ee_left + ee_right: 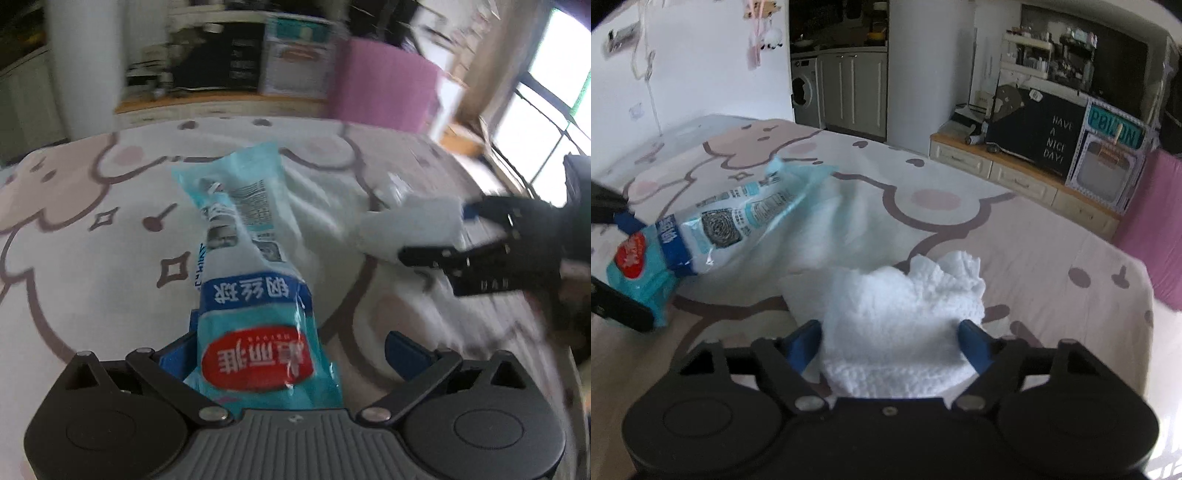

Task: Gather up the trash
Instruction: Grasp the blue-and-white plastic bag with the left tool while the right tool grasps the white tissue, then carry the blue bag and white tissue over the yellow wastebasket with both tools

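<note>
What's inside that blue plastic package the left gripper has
Through the clear window of the blue package, held by the left gripper, a coiled steel-wool scrubber shows. The printed ends hide whether anything else is inside.

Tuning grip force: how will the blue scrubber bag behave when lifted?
The scrubber bag is probably floppy: thin film creased and sagging beyond the left gripper. Likely light; mostly air. The glossy film may slip, so pinch firmly.

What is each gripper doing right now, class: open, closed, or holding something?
Left gripper: jaws wide apart, with the steel wool scrubber packet between them; firm grip cannot be told.
Right gripper: closed on a crumpled white paper towel.
</note>
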Tool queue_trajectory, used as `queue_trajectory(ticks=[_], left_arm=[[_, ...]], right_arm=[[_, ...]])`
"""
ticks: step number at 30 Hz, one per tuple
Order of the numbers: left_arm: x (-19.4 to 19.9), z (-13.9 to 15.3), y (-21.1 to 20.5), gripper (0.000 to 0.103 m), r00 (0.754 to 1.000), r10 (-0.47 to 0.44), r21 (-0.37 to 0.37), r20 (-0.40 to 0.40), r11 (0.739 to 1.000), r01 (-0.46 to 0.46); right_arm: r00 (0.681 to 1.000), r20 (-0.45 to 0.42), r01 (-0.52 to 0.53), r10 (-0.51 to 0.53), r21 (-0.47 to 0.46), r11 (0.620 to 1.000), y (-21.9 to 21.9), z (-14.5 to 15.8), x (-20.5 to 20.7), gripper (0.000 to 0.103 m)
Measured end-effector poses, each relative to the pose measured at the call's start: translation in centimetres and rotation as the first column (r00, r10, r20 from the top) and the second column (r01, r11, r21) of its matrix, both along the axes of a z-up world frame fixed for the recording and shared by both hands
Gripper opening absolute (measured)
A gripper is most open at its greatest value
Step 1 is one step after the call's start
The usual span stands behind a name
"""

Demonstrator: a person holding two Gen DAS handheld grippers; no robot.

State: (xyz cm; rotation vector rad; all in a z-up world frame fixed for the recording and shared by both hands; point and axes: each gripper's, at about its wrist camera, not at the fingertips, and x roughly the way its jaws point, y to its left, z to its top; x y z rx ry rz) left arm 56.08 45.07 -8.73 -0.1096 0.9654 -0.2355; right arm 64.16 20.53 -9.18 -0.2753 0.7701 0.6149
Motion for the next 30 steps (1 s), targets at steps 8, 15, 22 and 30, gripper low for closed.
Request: queue_trajectory(ticks=[8,15,22,30], left_arm=[[0.1,0.5,0.1,0.069,0.963,0.267,-0.015,0.037,0.964,-0.267],[-0.6,1.2,-0.2,0.033,0.933,0.354,-0.061,0.064,0.934,-0.351],[-2.7,1.8,-2.2,0.005,0.919,0.380,-0.067,0.100,0.925,-0.375],[-6.7,2.9,-5.4,0.002,0.906,0.394,-0.076,0.153,0.919,-0.386]], right_arm=[[0.998,-0.010,0.054,-0.054,0.015,0.998,-0.8,0.7,-0.7,0.024],[0.998,-0.023,0.065,-0.065,0.021,0.998,-1.5,0.9,-2.1,0.013],[0.996,-0.039,0.077,-0.075,0.039,0.996,-2.8,1.4,-3.7,0.010],[0.994,-0.042,0.103,-0.100,0.070,0.992,-5.1,2.4,-6.9,0.010]])
